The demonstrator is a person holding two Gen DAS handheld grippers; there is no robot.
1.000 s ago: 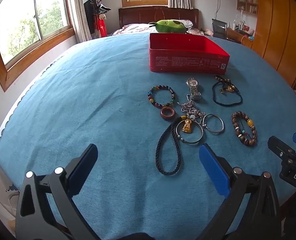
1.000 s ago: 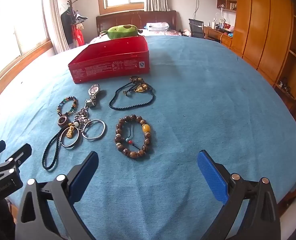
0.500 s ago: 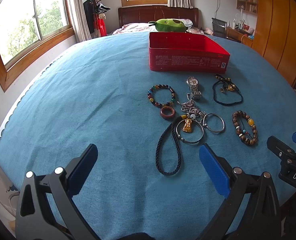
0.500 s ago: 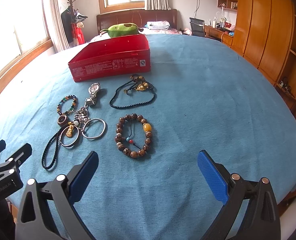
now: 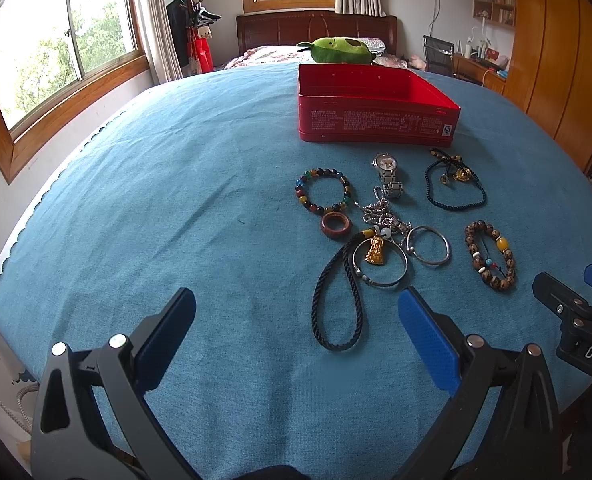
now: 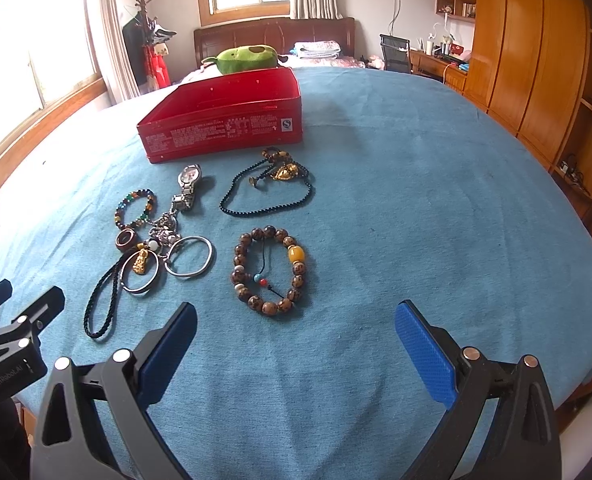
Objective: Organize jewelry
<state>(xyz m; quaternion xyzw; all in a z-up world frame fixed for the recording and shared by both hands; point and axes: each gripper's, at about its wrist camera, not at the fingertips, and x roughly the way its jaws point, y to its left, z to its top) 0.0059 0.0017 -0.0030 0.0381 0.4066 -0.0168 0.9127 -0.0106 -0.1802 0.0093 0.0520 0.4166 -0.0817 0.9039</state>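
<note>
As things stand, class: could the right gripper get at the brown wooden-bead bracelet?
Probably yes. The right gripper is open, the bracelet lies just ahead of it, apart from the other jewelry, with only bare cloth between.

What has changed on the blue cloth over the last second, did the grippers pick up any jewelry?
Almost nothing. The right gripper has eased slightly forward toward the brown bead bracelet; nothing was grasped or released. The left gripper stays open and empty, and the jewelry and red tin lie where they were.
</note>
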